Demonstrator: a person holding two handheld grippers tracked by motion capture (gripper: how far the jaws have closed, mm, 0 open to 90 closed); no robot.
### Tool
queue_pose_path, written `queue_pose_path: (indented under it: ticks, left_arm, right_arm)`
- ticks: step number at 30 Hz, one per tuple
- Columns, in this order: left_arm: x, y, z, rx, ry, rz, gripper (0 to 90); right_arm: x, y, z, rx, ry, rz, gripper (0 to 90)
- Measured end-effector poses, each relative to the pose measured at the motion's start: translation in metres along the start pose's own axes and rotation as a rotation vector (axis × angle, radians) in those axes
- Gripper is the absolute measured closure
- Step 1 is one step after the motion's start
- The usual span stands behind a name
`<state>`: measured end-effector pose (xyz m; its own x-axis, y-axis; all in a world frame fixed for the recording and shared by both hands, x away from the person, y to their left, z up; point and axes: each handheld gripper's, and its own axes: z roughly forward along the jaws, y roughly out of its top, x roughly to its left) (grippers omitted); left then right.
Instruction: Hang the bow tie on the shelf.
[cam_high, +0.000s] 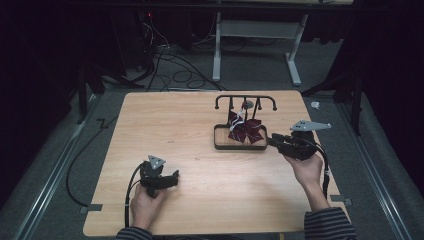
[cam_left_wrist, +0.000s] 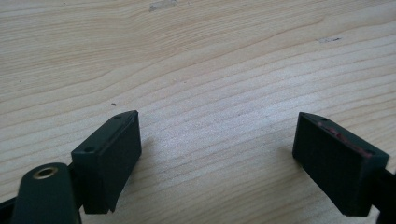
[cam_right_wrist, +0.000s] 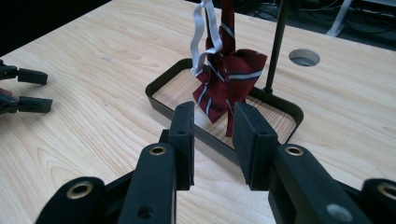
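High view: wooden table (cam_high: 200, 165), grey carpet (cam_high: 380, 165)

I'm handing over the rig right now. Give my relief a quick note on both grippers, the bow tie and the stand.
Left gripper: open, resting on the table, nothing between its jaws.
Right gripper: jaws partly open, holding nothing, at the tray rim and aimed at the bow tie.
Bow tie: dark red striped, hanging by its white strap from the black stand over the tray.
Left: probably grasp the bow tie.
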<state>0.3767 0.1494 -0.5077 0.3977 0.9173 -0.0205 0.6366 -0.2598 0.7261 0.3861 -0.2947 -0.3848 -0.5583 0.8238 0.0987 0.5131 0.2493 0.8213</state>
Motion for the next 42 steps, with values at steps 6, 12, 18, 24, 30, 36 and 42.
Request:
queue_pose_path:
  ticks: [6,12,18,24,30,36,42]
  left_arm:
    - [0.0,0.0,0.0,0.0,0.001,0.0,15.8]
    - [0.0,0.0,0.0,0.0,0.0,0.0,15.8]
    - [0.0,0.0,0.0,0.0,0.0,0.0,15.8]
    - [0.0,0.0,0.0,0.0,0.0,0.0,15.8]
    - [0.0,0.0,0.0,0.0,0.0,0.0,15.8]
    - [0.0,0.0,0.0,0.0,0.0,0.0,15.8]
    - [0.0,0.0,0.0,0.0,0.0,0.0,15.8]
  right_arm:
    - [-0.001,-0.007,0.004,0.012,0.008,0.014,71.2]
    - [-0.001,-0.015,0.009,0.026,0.022,0.026,71.0]
    - [-0.002,-0.022,0.014,0.039,0.03,0.041,70.8]
    - [-0.002,-0.026,0.017,0.048,0.036,0.046,70.7]
    - [-0.001,-0.031,0.022,0.062,0.049,0.055,70.3]
    - [0.002,-0.035,0.03,0.08,0.065,0.057,69.9]
    - [0.006,-0.039,0.036,0.092,0.082,0.058,69.7]
